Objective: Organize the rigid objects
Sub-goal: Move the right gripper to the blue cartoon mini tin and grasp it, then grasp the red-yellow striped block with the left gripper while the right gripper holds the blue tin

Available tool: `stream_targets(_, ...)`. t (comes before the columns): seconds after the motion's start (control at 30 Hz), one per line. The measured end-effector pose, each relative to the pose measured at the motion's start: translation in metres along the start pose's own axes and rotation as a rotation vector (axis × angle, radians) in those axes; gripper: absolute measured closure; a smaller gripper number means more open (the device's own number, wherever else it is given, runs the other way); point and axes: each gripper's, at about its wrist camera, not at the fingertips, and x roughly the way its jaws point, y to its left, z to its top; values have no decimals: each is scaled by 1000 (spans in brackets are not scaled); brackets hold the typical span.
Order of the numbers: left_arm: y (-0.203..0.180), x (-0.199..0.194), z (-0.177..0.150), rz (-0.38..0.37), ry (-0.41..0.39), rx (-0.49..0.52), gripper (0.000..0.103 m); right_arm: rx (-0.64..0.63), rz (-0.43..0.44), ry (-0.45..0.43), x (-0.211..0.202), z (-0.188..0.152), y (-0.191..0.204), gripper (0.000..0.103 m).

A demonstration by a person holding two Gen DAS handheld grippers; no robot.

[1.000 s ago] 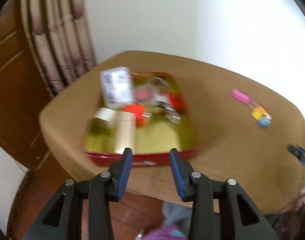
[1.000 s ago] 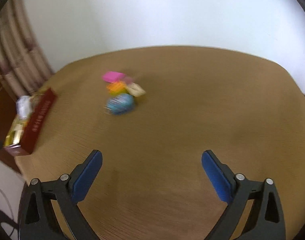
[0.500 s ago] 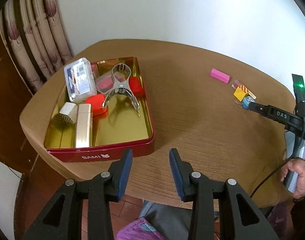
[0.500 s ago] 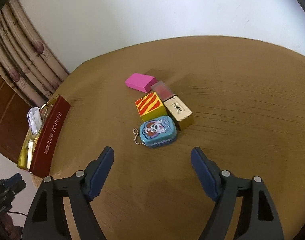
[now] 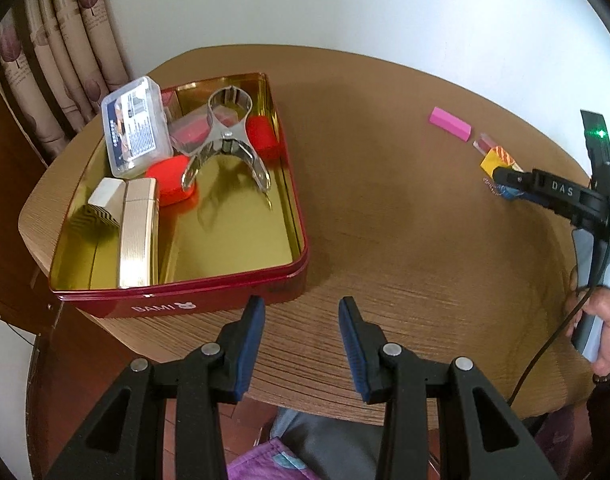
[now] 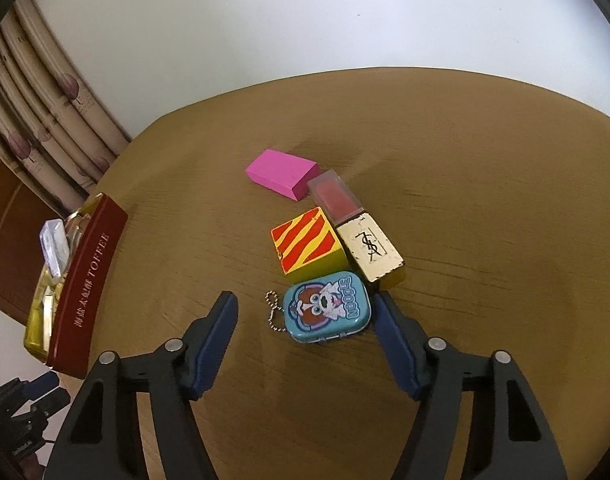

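Where curtain [image 6: 45,128] hangs: brown table [image 6: 485,168], white wall [image 6: 305,16]

The right gripper [image 6: 305,306] is seen over the brown table [image 6: 485,208], jaws just closing, with the blue cartoon tin [image 6: 327,308] between them; no pad contact is seen on the left side. A yellow-red striped block [image 6: 307,240], a lipstick case [image 6: 355,226] and a pink block [image 6: 283,174] lie beyond. A red toffee tin [image 6: 85,284] is noted at far left.
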Motion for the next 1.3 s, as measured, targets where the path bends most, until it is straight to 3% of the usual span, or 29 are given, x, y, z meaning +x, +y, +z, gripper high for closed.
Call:
stream_targets(0.17,3,6,1,2,22,-11,64,-30,-50,14,0,1,-1,62)
stream_targets(0.43,3,5,3,-15,62,-19,64,-59,-40,43,-20,-12,-10,63)
stream_targets(0.67,-25,-12,25,-79,5,68,64,-85,-164,8,-64,-49,-44,63)
stream_targets(0.73,-42,-14,38,-147,-20,119,63,-83,-214,-3,-70,-59,-59,63)
stream_targets(0.8,-69,-8,53,-215,-22,223,55,-83,-230,-26,-75,-65,-69,63)
stream_targets(0.93,-117,8,81,-269,-56,391,54,-63,-215,-52,-79,-69,-78,63)
stream_targets(1.13,-178,33,121,-297,-66,580,54,-36,-173,-65,-80,-68,-83,63)
stream_targets(1.3,-211,53,133,-317,-32,682,54,-4,-124,-69,-85,-70,-93,62)
